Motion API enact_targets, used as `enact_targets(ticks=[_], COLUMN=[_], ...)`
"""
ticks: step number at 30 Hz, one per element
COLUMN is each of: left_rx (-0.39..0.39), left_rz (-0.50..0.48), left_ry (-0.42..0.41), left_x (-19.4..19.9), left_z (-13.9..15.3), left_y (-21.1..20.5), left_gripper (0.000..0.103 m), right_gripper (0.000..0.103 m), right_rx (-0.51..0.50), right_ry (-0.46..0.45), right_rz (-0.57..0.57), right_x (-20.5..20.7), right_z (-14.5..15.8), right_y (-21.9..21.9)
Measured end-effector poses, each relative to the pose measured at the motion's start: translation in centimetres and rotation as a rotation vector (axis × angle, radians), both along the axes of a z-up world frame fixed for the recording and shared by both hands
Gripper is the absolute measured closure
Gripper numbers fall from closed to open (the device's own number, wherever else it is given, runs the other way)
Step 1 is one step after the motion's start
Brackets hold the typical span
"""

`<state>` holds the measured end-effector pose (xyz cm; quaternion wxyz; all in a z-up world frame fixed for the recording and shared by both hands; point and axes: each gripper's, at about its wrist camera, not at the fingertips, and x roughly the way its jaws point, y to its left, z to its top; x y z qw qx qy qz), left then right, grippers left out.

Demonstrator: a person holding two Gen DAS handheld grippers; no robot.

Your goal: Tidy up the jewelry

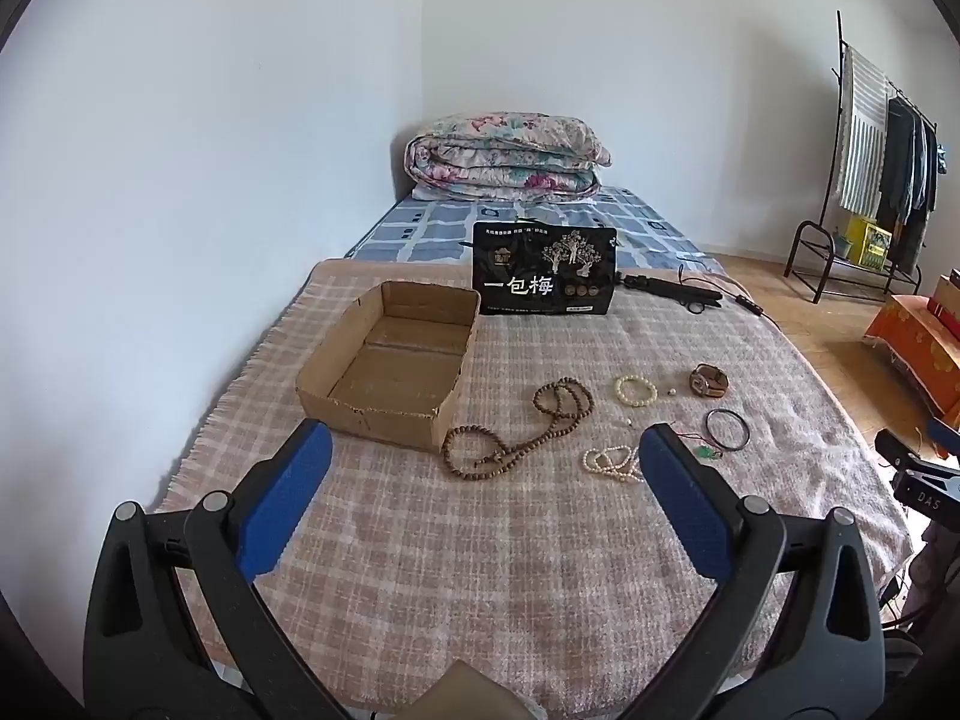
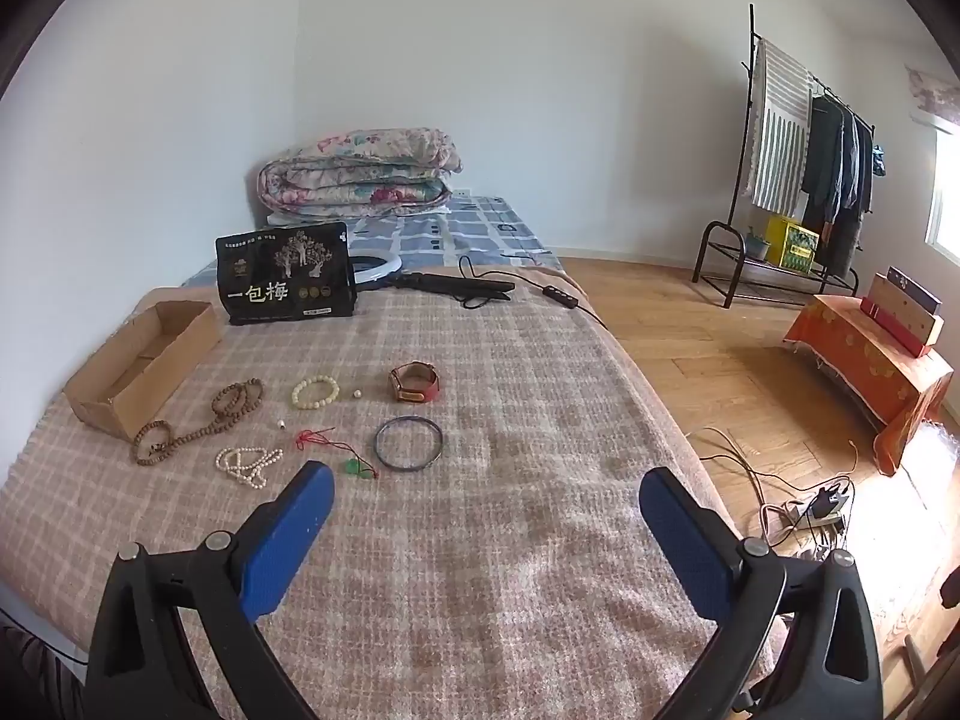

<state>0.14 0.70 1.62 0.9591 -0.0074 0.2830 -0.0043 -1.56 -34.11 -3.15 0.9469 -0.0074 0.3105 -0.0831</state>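
Observation:
An empty cardboard box (image 1: 384,360) (image 2: 141,360) sits on the plaid blanket at the left. To its right lie a long brown bead string (image 1: 522,426) (image 2: 198,420), a white pearl strand (image 1: 609,462) (image 2: 246,465), a cream bead bracelet (image 1: 636,390) (image 2: 315,391), a dark bangle (image 1: 727,429) (image 2: 409,443), a green pendant on red cord (image 2: 354,463) and a watch with a red strap (image 1: 708,381) (image 2: 414,390). My left gripper (image 1: 486,444) hovers open, short of the box and beads. My right gripper (image 2: 486,489) hovers open over bare blanket, right of the pendant.
A black snack bag (image 1: 543,270) (image 2: 287,279) stands behind the box, with a black folded stand and cable (image 2: 462,288) beside it. A folded floral quilt (image 1: 504,156) lies at the bed's far end. The bed edge drops to a wooden floor (image 2: 720,360) with a clothes rack and orange-covered stand.

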Motion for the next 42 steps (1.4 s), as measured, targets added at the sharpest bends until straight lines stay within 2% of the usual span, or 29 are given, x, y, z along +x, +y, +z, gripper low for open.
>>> enact_targets(ticks=[42], left_rx=[-0.003], left_rz=[0.002], left_ry=[-0.013], left_x=[-0.46], left_z=[0.01], left_y=[-0.12], left_gripper=[0.000], right_gripper=[0.000], right_rx=[-0.007], right_ry=[0.000], right_rz=[-0.008], right_x=[0.32], right_z=[0.22], right_y=[-0.09])
